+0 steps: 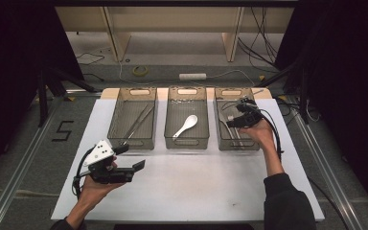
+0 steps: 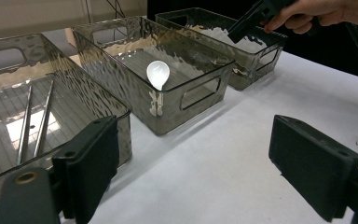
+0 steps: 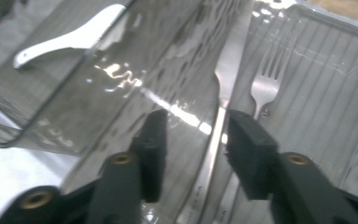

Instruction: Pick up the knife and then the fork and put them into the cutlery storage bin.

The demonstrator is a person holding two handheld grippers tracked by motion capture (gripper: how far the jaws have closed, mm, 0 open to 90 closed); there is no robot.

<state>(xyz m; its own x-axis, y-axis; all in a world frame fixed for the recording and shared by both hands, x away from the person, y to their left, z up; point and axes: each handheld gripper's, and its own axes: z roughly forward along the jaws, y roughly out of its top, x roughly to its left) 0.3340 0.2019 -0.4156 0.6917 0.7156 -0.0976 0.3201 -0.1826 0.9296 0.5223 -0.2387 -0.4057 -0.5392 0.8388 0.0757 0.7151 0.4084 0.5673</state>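
Over the right bin (image 1: 254, 143), your right hand-held gripper (image 3: 193, 135) hangs parted around a knife (image 3: 223, 93); your left hand-held gripper (image 1: 136, 167) rests wide apart above the surface (image 1: 196, 187)

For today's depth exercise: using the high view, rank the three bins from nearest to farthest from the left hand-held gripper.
1. Chopsticks bin, on the left, just beyond the left hand-held gripper.
2. Spoon bin, in the middle.
3. Fork bin, on the right, under the right hand-held gripper.
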